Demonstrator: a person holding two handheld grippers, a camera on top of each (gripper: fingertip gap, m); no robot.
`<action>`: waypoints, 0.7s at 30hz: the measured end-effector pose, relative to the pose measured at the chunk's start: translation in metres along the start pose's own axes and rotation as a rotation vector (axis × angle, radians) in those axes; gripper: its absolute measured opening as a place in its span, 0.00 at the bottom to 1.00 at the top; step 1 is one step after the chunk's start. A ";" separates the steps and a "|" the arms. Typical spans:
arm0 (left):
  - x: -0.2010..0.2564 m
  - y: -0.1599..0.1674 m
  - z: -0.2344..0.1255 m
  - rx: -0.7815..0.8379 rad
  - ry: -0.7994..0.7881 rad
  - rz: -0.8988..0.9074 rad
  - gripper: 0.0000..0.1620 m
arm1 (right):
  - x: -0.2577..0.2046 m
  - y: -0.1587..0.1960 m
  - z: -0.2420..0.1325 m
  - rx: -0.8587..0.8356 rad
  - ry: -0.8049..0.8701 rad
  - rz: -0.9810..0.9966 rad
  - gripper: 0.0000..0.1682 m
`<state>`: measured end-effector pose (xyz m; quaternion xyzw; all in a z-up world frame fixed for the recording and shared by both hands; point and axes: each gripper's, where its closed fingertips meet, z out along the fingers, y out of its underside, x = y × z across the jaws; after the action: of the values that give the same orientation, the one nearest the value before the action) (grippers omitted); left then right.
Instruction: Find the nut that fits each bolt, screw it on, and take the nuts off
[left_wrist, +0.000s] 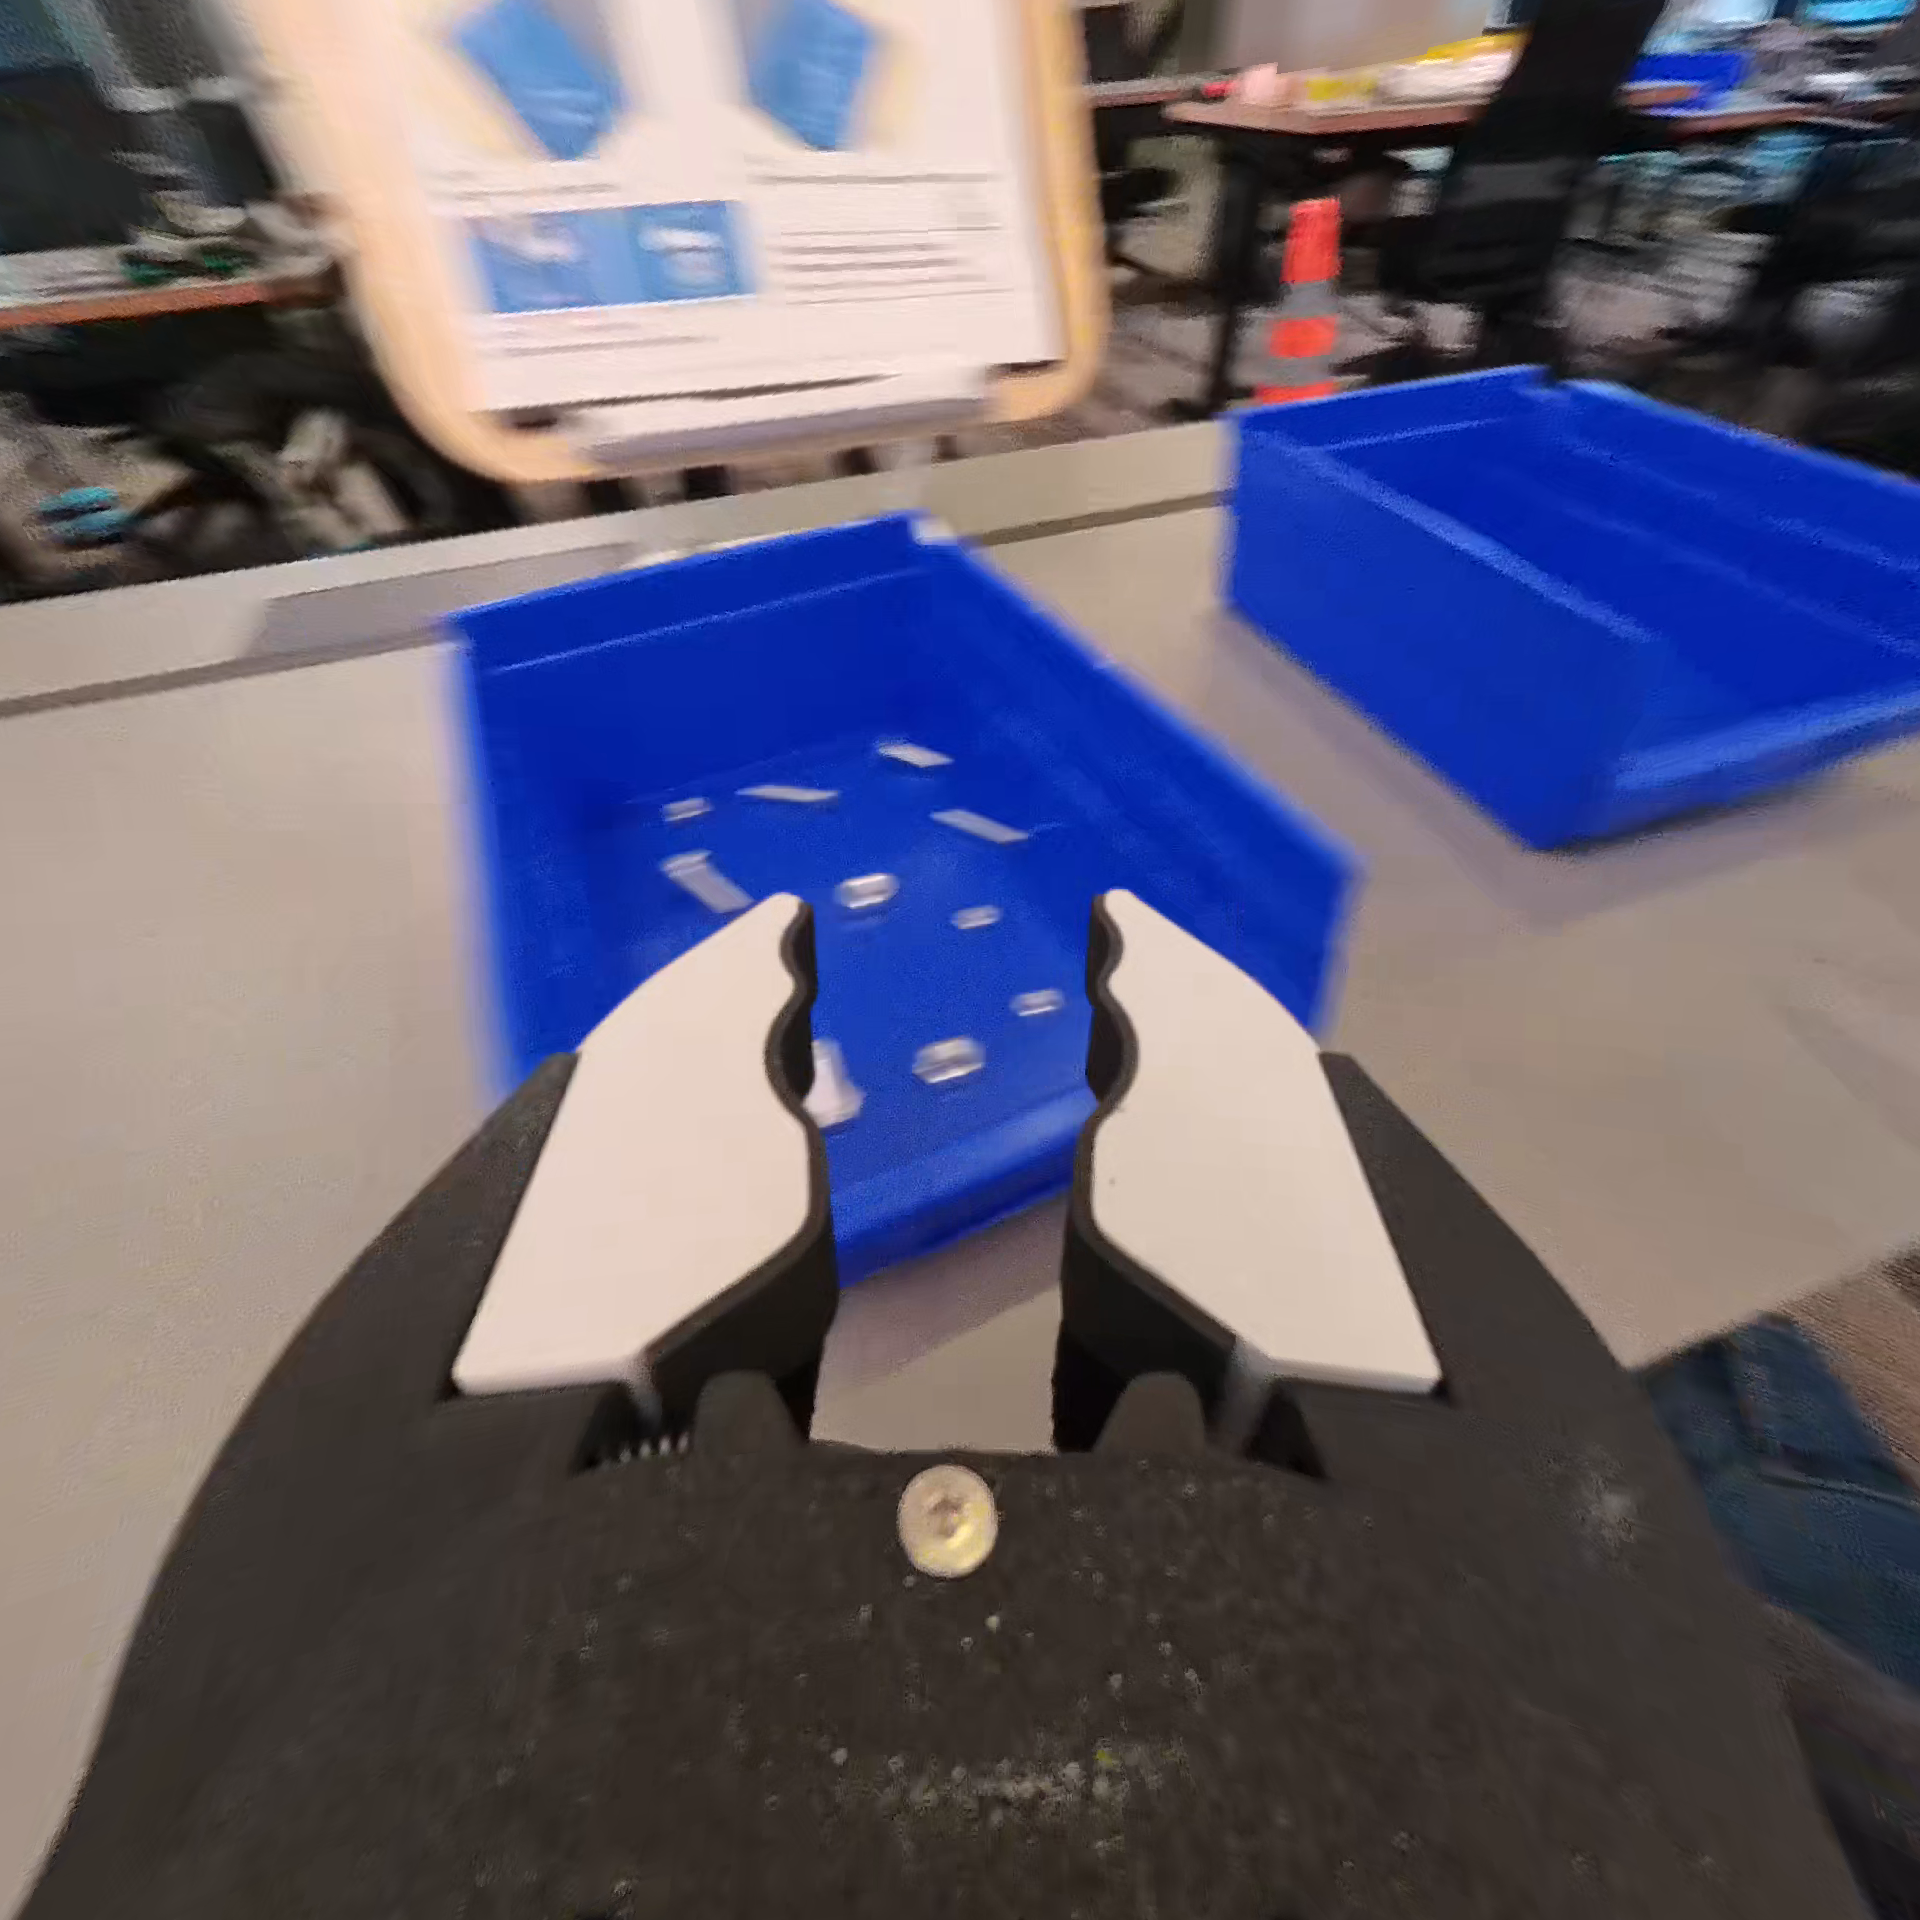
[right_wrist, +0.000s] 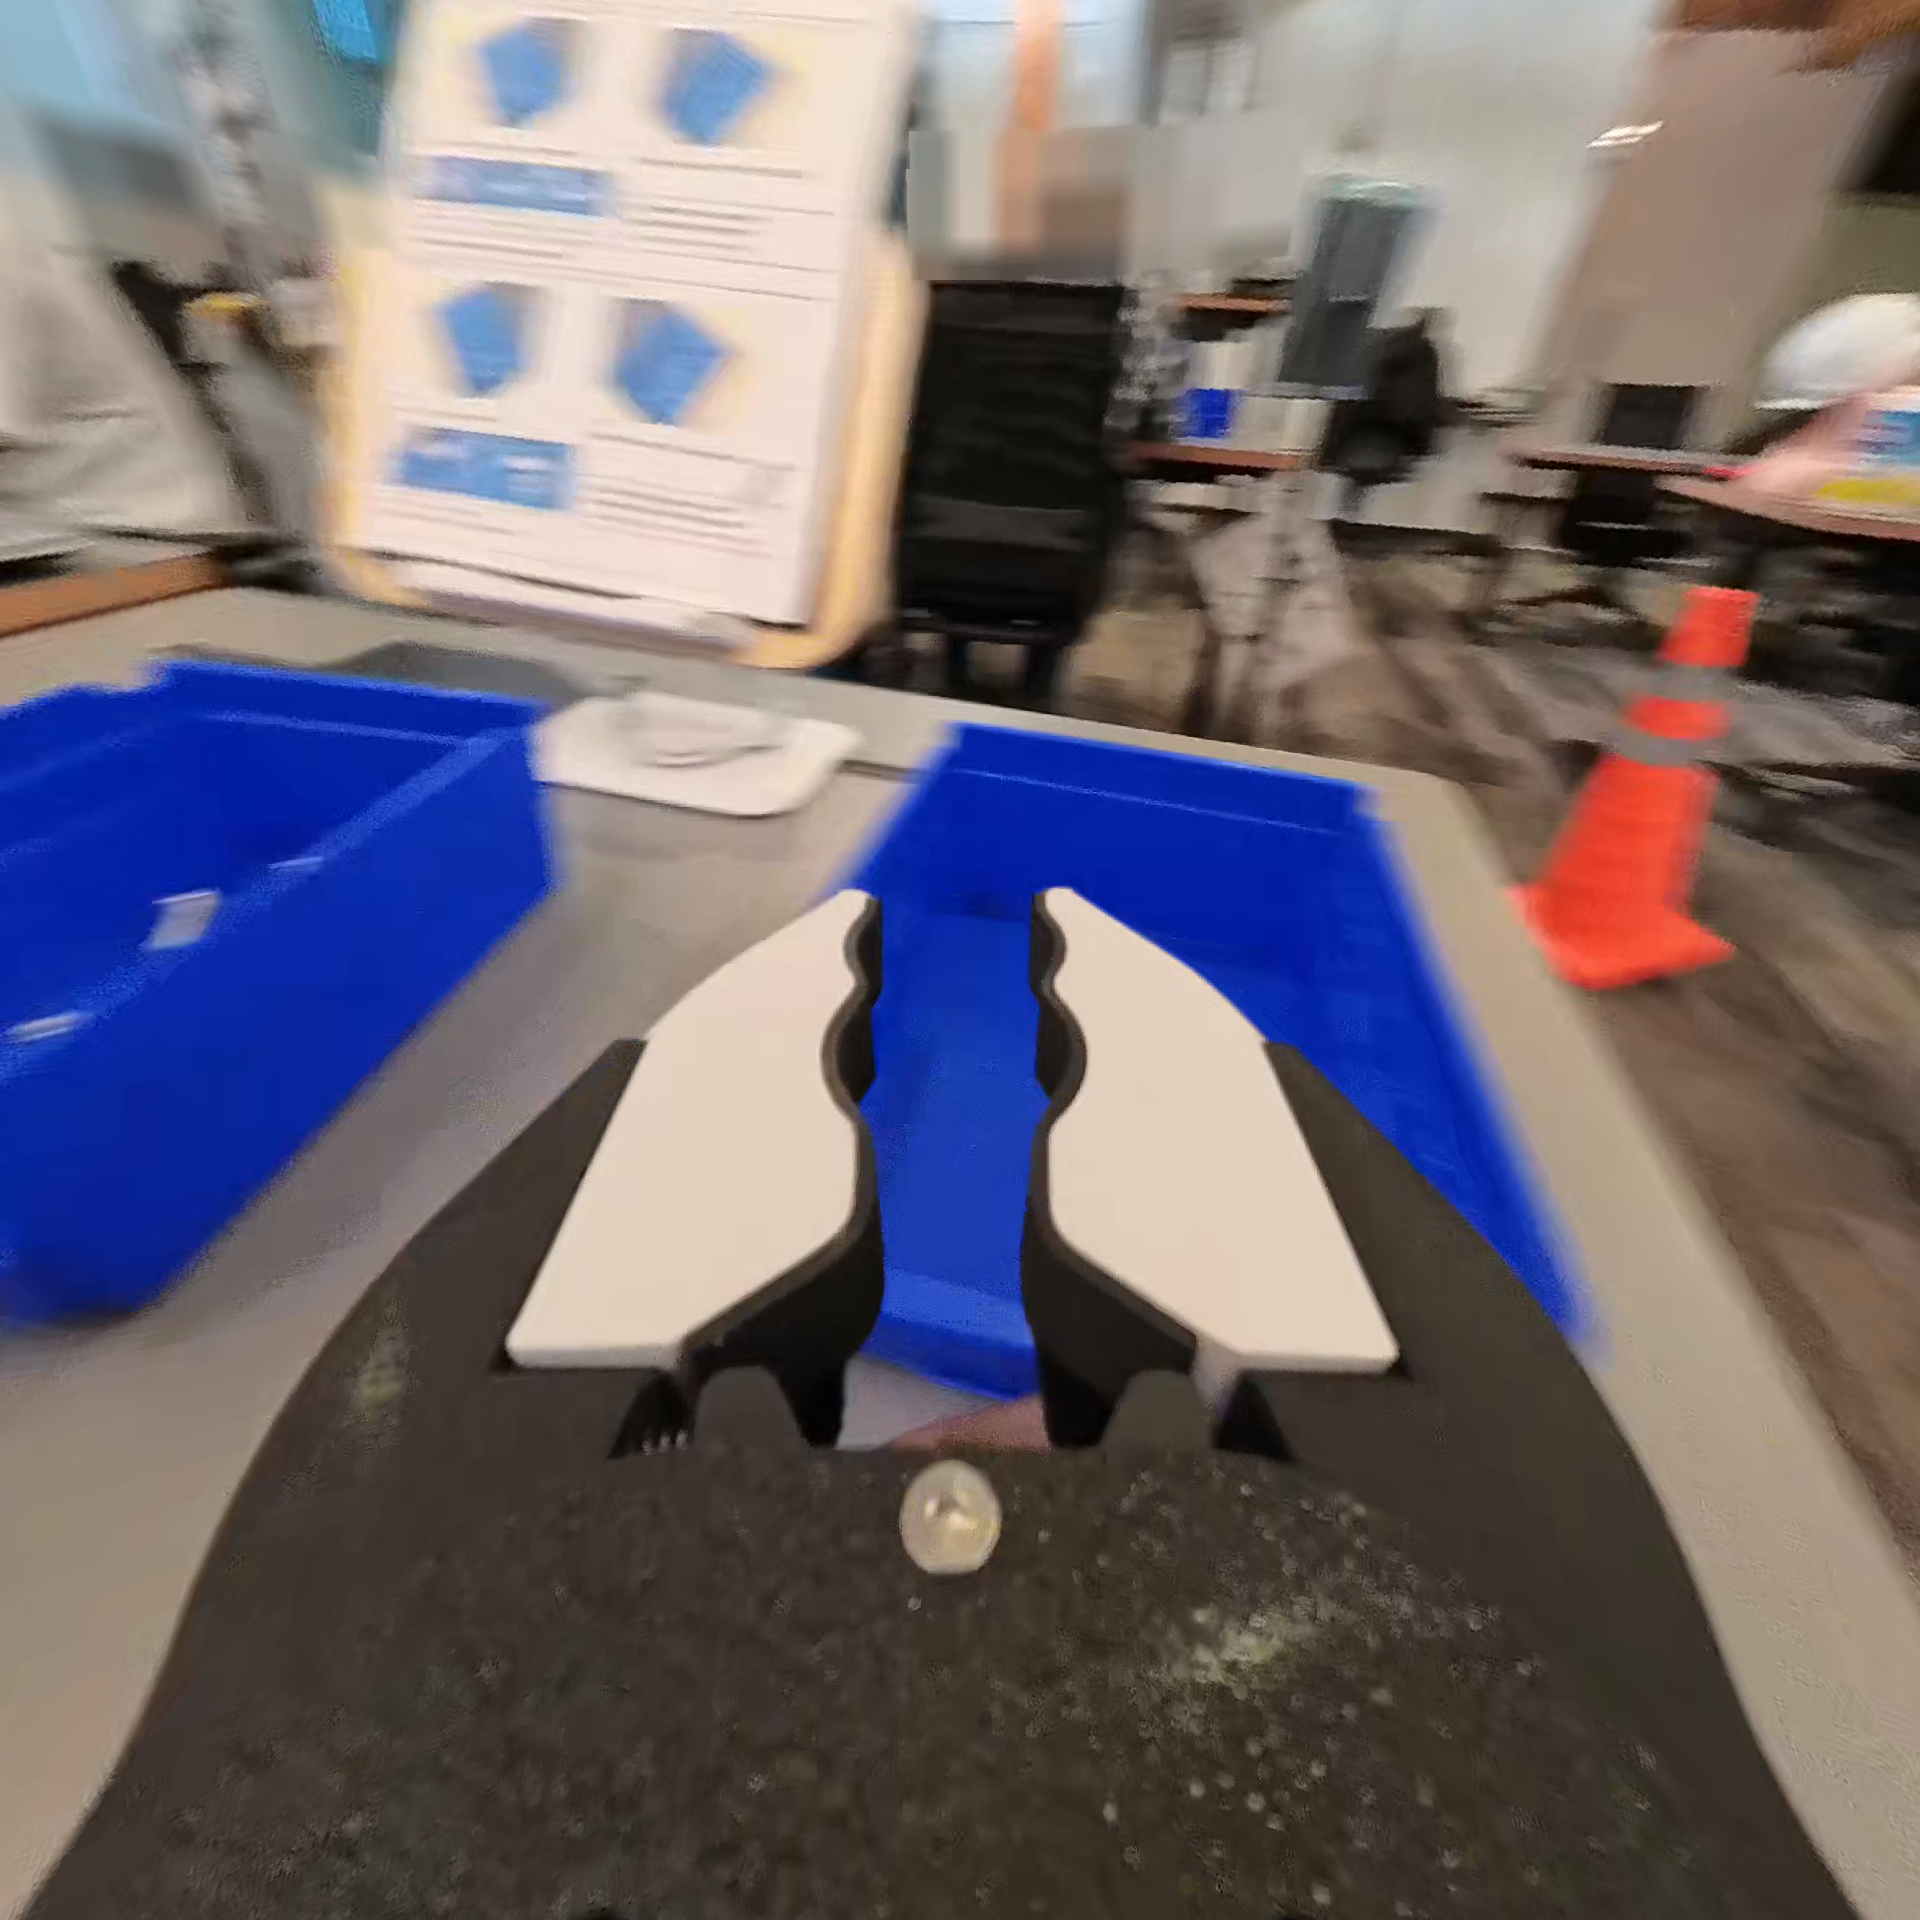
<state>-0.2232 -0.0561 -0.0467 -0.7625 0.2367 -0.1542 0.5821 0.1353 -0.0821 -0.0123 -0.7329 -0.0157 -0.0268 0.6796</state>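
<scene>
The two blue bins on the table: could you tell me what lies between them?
Mostly bare grey table; in the right wrist view a white tray-like thing sits at the far end of the gap between the left bin and right bin.

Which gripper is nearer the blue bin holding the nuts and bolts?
Left. The left gripper hangs open right over the bin with the hardware, its tips above the loose pieces. The right gripper is open over the other bin, with the hardware bin off to its left.

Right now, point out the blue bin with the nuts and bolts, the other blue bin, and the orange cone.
Blue bin with nuts and bolts (left_wrist: 1195, 821): left wrist view, right inner wall.
Other blue bin (right_wrist: 1382, 997): right wrist view, right inner wall.
Orange cone (right_wrist: 1642, 831): right wrist view, lower body.
</scene>
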 end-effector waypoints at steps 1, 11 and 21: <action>-0.032 0.007 -0.006 -0.021 -0.060 -0.017 0.31 | -0.040 -0.003 0.006 -0.004 -0.115 -0.001 0.16; -0.067 0.066 0.040 -0.190 0.069 -0.304 0.34 | -0.244 0.058 0.040 -0.089 -0.319 0.200 0.18; -0.101 0.073 0.032 -0.238 -0.142 -0.146 0.03 | -0.258 0.076 0.055 -0.146 -0.035 0.157 0.04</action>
<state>-0.3048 0.0093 -0.1215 -0.8503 0.1555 -0.1124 0.4901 -0.1167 -0.0295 -0.1073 -0.7798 0.0320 0.0384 0.6240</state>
